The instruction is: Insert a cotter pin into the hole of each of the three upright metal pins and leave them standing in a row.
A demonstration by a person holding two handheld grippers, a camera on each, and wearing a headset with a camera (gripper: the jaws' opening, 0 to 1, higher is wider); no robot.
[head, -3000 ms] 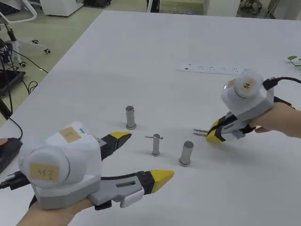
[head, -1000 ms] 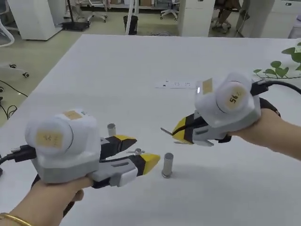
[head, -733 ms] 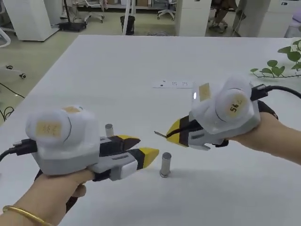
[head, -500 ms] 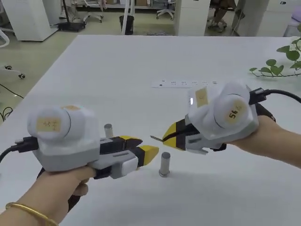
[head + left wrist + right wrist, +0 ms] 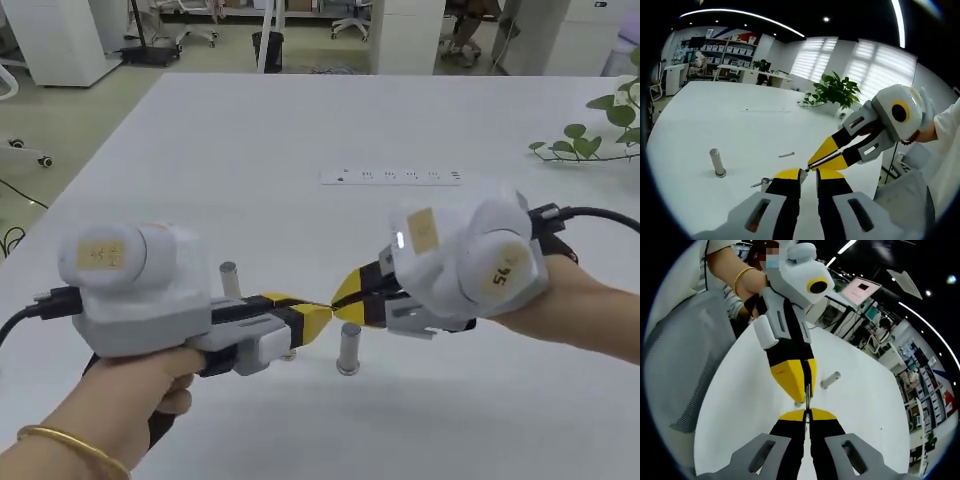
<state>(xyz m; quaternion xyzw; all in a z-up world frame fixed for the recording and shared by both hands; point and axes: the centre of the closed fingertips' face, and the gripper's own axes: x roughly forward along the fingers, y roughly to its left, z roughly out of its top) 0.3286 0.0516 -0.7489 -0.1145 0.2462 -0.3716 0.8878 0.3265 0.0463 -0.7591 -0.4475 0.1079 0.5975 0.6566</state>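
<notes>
- Regripping cotter pin (image 5: 808,399) tip-to-tip in mid-air, by the look of it: step in hand = sorting out the hold before threading, prob. for 2nd of 3 holes.
- R tongs (image 5: 809,414) clamped tight on cotter pin, thin shank poking fwd from tips.
- L tongs (image 5: 808,174) nearly closed, narrow slit betw. tips; free end of cotter pin right at that slit. Can't tell whether pinched.
- Both sets of tips meeting above bench (image 5: 300,150), toward near edge, approx mid-width.
- Bare metal pin (image 5: 349,348) upright just below meeting point, apart from both tongs.
- Far metal pin (image 5: 228,277) upright beyond L tongs, toward left edge.
- Third metal pin (image 5: 765,181) just beside L tips, w/ crosspiece at top; looks already fitted.
- Spare cotter pin (image 5: 786,155) flat on bench, further out.
- Next, as a guess: line shank up w/ hole in bare metal pin, push through w/o tipping it; L tongs likely needed to steady.
</notes>
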